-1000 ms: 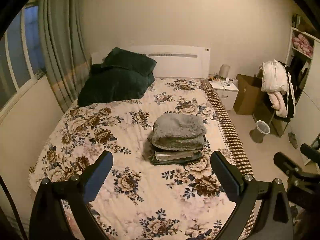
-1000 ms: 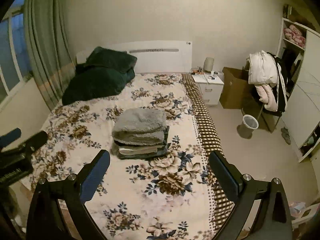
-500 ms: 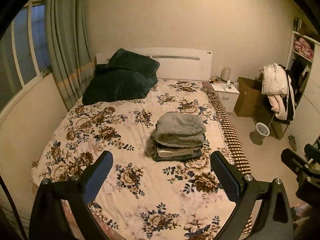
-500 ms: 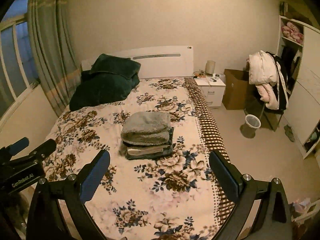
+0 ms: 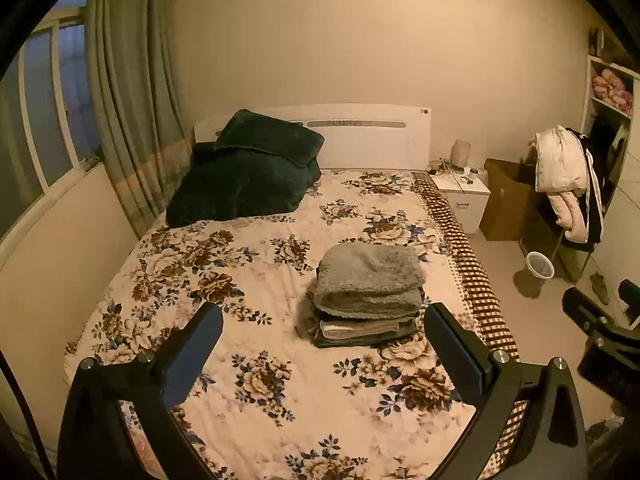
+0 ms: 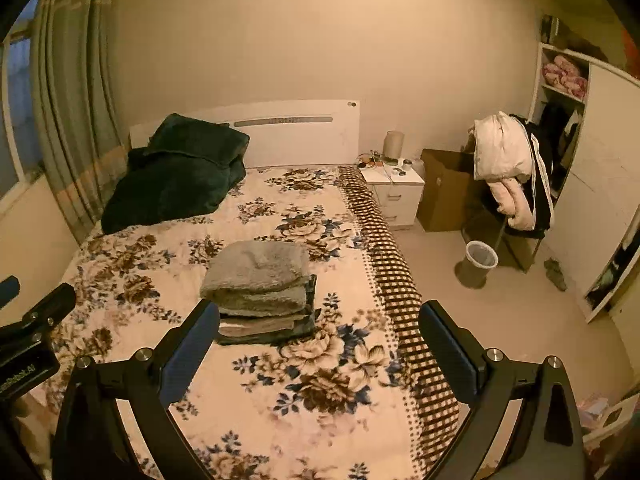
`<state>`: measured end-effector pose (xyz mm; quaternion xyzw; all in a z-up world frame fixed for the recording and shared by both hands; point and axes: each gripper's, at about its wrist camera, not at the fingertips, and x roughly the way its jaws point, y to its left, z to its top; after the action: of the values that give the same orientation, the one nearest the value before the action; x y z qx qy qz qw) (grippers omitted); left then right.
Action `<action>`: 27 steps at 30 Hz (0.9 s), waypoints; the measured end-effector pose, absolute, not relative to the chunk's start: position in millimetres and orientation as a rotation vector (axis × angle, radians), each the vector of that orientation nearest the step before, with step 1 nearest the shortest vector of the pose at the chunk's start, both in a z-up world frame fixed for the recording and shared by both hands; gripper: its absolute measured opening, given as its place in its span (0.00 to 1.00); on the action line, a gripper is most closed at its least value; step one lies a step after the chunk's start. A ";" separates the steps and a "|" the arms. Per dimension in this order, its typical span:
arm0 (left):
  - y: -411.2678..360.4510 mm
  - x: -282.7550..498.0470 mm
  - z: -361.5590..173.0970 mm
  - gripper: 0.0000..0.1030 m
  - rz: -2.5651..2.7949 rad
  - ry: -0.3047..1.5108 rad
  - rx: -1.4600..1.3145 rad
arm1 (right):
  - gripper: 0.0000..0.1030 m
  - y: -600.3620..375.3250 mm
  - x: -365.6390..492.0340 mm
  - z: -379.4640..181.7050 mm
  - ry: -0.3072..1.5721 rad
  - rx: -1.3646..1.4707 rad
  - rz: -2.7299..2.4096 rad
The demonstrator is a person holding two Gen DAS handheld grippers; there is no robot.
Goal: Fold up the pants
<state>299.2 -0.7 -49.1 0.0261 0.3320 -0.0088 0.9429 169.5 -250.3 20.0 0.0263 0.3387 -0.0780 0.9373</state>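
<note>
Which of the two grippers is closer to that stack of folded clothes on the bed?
Probably the right gripper: the folded stack lies just past its left finger. The left gripper sits slightly left of the stack; both hang open, apart from it.

Dim warm-lit bedroom: plain beige wall (image 5: 320, 32), curtained window (image 5: 48, 92) left, floral bed (image 5: 280, 360) with white headboard (image 5: 360, 136), white nightstand (image 5: 464, 196), cardboard box (image 5: 504, 200), bin (image 5: 540, 266) on pale floor (image 6: 500, 300).

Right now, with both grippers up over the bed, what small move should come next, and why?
Probably bring both grippers down and forward toward the folded stack on the floral bedspread. The left gripper and right gripper both hang well short of it, jaws wide and empty, and no loose pants lie spread anywhere on the bed, so the stack looks like the only clothing to work on.
</note>
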 end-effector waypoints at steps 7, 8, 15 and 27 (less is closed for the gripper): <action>0.4 320.0 -65.9 1.00 -0.002 0.709 0.066 | 0.99 -242.0 201.0 -5.2 0.729 0.055 -0.154; 0.9 321.4 -66.8 1.00 -0.003 0.711 0.066 | 0.99 -241.4 202.7 -5.6 0.731 0.052 -0.155; 3.2 330.0 -70.1 1.00 0.001 0.717 0.060 | 0.99 -238.5 209.2 -12.7 0.734 0.054 -0.146; 4.6 332.6 -70.7 1.00 0.000 0.719 0.057 | 0.99 -233.2 202.3 -33.1 0.729 0.066 -0.118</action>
<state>332.6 4.6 -70.7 0.0280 0.3517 0.0002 0.9357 202.3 -233.2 -33.1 0.0322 0.3562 -0.0577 0.9321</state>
